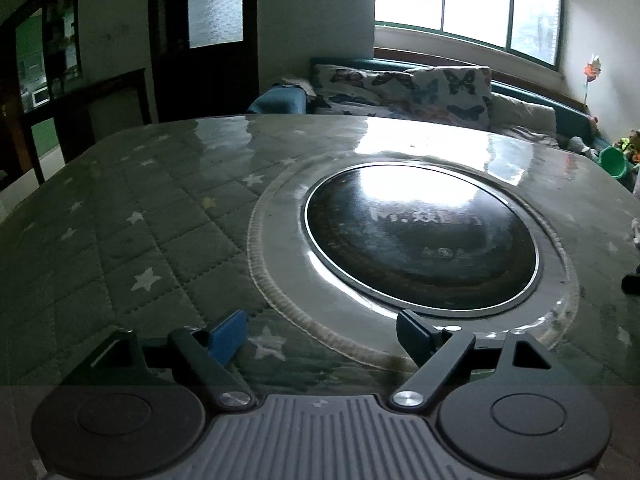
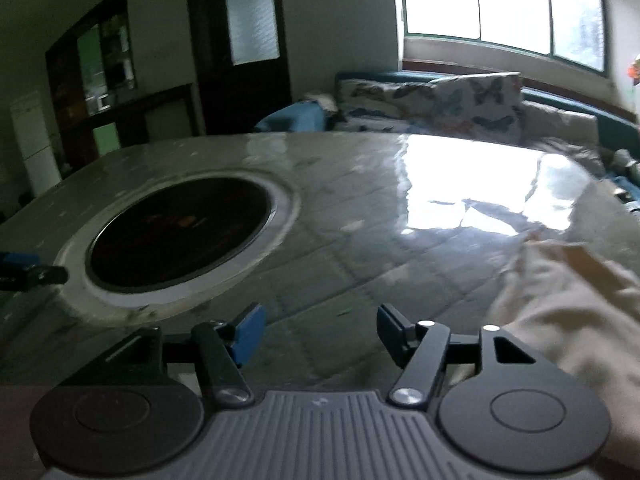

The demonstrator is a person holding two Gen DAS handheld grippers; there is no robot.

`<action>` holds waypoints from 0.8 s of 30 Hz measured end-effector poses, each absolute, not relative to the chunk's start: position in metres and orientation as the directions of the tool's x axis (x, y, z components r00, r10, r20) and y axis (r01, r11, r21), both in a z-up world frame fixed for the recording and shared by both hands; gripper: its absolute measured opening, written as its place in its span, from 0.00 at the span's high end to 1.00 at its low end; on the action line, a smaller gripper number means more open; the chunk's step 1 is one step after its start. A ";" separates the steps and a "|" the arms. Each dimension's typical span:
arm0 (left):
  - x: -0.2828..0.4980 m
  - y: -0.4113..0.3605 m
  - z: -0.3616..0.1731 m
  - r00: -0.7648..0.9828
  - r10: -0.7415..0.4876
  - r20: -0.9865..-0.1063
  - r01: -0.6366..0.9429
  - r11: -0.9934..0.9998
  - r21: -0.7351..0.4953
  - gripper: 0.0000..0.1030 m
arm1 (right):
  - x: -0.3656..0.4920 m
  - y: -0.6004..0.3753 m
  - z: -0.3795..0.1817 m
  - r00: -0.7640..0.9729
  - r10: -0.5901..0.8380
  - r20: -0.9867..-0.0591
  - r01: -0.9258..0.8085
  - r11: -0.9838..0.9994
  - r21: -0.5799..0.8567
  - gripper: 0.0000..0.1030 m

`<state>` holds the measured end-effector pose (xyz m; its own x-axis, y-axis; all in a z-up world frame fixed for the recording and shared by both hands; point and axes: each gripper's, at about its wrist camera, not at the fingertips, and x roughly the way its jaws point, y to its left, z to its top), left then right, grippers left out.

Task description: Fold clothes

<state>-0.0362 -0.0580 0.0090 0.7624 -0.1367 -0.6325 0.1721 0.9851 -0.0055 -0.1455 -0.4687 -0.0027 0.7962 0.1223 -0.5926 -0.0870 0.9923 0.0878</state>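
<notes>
A pale cream garment lies bunched on the table at the right of the right wrist view, blurred by motion. My right gripper hovers over the table just left of that cloth, jaws apart with nothing between them. My left gripper stands wide open above the star-patterned table cover, empty, at the near edge of the round burner. The left gripper's blue finger shows at the far left edge of the right wrist view. A dark tip of the right gripper peeks in at the right edge of the left wrist view.
A round black glass burner with a metal rim is set into the table under a glossy clear cover. Behind the table are a sofa with butterfly cushions, a window, a dark door and a green bucket.
</notes>
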 end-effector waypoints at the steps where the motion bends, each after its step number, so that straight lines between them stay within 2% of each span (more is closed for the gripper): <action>1: -0.036 -0.058 0.009 0.764 -0.133 -0.631 0.169 0.986 -0.002 0.16 | -0.145 -0.466 -0.002 0.796 0.129 -0.591 -0.096 0.992 0.086 0.35; 6: -0.034 -0.058 0.006 0.771 -0.122 -0.625 0.164 0.986 0.010 0.12 | -0.139 -0.454 -0.001 0.791 0.149 -0.593 -0.132 0.989 0.073 0.33; 14: -0.025 -0.056 0.005 0.771 -0.099 -0.629 0.134 0.991 0.008 0.06 | -0.132 -0.435 -0.005 0.775 0.167 -0.609 -0.171 0.984 0.052 0.21; 20: -0.019 -0.054 0.003 0.768 -0.069 -0.637 0.103 0.995 0.016 0.00 | -0.125 -0.426 -0.008 0.766 0.186 -0.616 -0.190 0.980 0.060 0.09; 22: -0.019 -0.054 0.002 0.767 -0.066 -0.638 0.100 0.995 0.018 0.00 | -0.124 -0.424 -0.008 0.762 0.192 -0.618 -0.196 0.979 0.062 0.02; 24: -0.018 -0.054 0.002 0.767 -0.065 -0.638 0.100 0.995 0.019 0.00 | -0.123 -0.421 -0.009 0.759 0.198 -0.621 -0.202 0.977 0.064 0.00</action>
